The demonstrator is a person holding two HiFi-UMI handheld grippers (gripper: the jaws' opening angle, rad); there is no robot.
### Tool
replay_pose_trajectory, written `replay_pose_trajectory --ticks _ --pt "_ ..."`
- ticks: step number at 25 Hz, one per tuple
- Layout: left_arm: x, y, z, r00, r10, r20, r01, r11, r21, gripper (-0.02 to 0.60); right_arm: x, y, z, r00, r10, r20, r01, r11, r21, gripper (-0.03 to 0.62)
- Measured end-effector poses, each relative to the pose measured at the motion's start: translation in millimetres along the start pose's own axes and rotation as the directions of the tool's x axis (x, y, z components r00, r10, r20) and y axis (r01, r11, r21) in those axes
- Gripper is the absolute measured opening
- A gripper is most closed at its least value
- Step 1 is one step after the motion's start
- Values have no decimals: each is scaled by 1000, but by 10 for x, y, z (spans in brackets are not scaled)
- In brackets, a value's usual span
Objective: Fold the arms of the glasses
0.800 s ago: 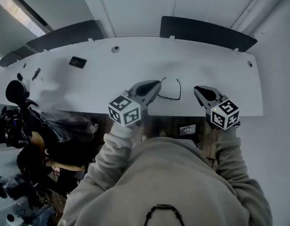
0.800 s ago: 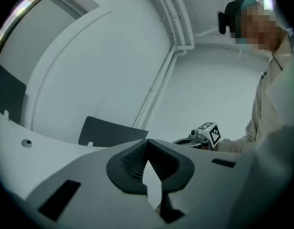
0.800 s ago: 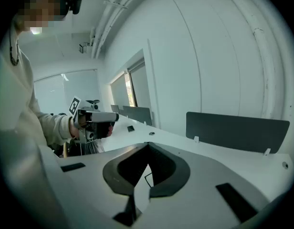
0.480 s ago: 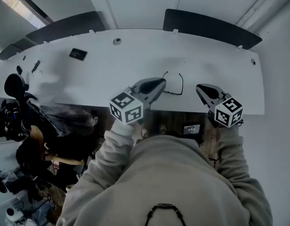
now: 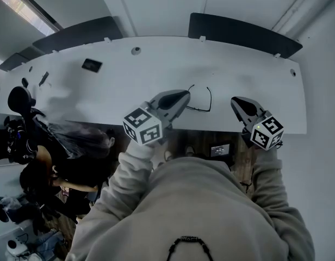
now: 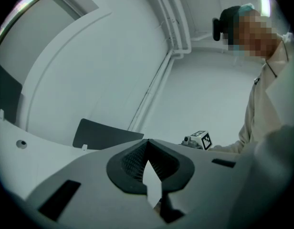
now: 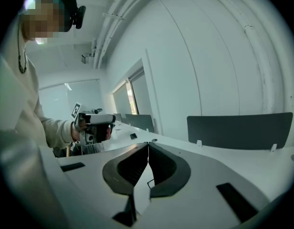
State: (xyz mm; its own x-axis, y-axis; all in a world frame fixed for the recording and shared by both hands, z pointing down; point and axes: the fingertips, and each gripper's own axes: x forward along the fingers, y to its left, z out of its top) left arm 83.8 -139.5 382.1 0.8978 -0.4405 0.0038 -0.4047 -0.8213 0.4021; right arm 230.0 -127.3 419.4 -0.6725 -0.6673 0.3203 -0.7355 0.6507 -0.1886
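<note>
The left gripper (image 5: 184, 95) is seen with its jaws pressed together and nothing held, its tip just beside the glasses (image 5: 210, 98). The glasses are laid near the front edge of the white table (image 5: 156, 69). Further right, the right gripper (image 5: 236, 102) is likewise closed and empty.

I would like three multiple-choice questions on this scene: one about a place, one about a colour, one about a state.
1. Where do the glasses lie? A on the floor; B on the desk, between the left gripper and the right gripper; C in a case.
2. The desk's colour? A white; B red; C black.
3. Both grippers' jaws? A wide apart; B closed on the glasses; C closed, empty.
Answers: B, the head view shows them there; A, its top is white; C, each gripper view shows tips meeting on nothing.
</note>
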Motion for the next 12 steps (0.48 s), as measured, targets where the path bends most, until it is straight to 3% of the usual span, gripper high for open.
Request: replay_pose_trajectory --ticks 12 --pt "-40 -91 -74 1000 -20 3 20 999 -35 6 9 249 -72 995 90 -32 -91 995 -37 21"
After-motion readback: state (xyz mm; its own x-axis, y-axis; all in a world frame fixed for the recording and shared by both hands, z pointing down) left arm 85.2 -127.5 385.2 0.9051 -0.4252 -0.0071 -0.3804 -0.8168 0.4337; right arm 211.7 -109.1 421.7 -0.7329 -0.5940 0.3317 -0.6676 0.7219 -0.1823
